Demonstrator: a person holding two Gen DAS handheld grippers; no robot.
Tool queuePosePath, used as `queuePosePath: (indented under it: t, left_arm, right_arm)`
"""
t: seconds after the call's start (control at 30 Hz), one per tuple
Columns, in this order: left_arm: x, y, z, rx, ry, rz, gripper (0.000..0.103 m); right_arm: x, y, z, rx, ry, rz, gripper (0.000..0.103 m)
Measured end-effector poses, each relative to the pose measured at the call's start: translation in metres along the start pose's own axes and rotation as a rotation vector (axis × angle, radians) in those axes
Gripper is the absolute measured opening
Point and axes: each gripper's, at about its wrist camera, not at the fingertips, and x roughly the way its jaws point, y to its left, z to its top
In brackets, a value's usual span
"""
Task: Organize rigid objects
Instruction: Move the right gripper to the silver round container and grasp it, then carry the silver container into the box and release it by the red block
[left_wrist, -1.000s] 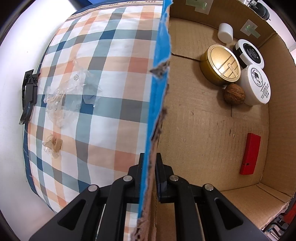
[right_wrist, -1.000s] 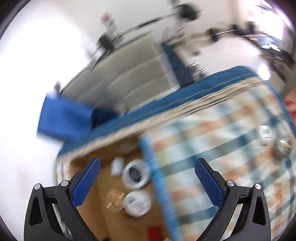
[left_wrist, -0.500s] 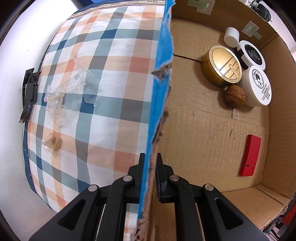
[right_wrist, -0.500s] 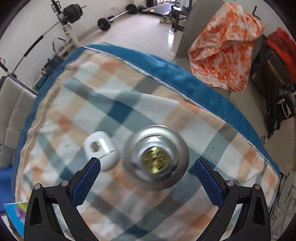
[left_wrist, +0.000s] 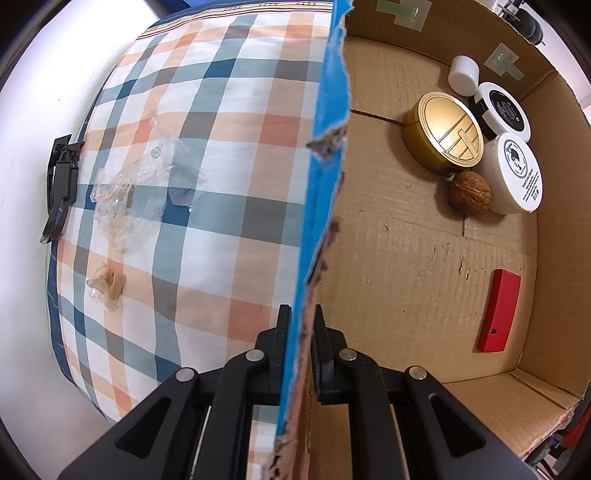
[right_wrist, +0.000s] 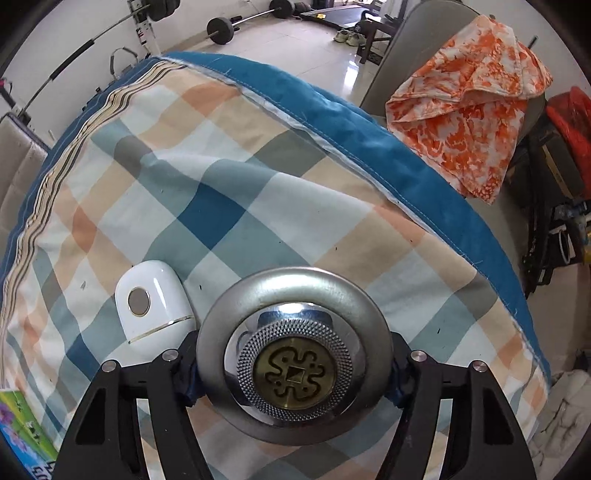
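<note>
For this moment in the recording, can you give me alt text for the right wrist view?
The right claw, its jaws just closing, grips a round silver metal tin with a brass emblem on its lid, on a plaid cloth. A small white glossy case lies just left of the tin; an orange patterned cloth hangs over a chair behind.

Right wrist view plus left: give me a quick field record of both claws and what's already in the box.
left claw: shut on the cardboard box wall
right claw: jaws just closed in, pads against the round silver tin
beside tin: white oval case, on the checked cloth
in box: gold tin, walnut, two white jars, white cap, red block
</note>
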Motion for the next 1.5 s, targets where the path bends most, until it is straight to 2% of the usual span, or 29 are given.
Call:
queuePosePath:
  t: [0.1,0.27,0.4,0.63,0.77,0.83,1.03,1.13,1.5]
  left_arm:
    - [0.0,0.001,0.0,-0.002,0.0,0.0,0.007]
    - [0.001,0.0,0.0,0.003,-0.002,0.008,0.008]
    - [0.001,-0.001,0.0,0.002,-0.002,0.009,0.008]
    - [0.003,-0.001,0.0,0.003,0.0,0.004,0.008]
    - [0.004,-0.001,0.001,0.006,0.0,0.003,0.008]
    - [0.004,-0.001,0.001,0.006,0.0,0.002,0.008]
    - [0.004,0.002,0.001,0.002,-0.003,-0.005,0.007]
    - [0.004,0.004,0.0,0.001,-0.003,-0.01,0.007]
    - [0.007,0.002,0.0,0.009,-0.002,-0.004,0.007]
  right_arm:
    - [-0.01,0.008,-0.008,-0.049,0.012,-0.002,0.073]
    - [-0.041,0.025,-0.032,-0.127,0.008,0.098,0.073]
    - [-0.082,0.059,-0.064,-0.248,0.002,0.185,0.073]
    - [-0.183,0.141,-0.141,-0.514,-0.009,0.414,0.073]
    - [-0.223,0.19,-0.193,-0.674,0.004,0.512,0.073]
    - [-0.237,0.215,-0.219,-0.736,0.006,0.534,0.073]
    - [-0.237,0.273,-0.298,-0.862,0.071,0.565,0.073]
    - [-0.227,0.287,-0.321,-0.896,0.098,0.561,0.073]
    - [-0.165,0.297,-0.346,-0.908,0.199,0.49,0.073]
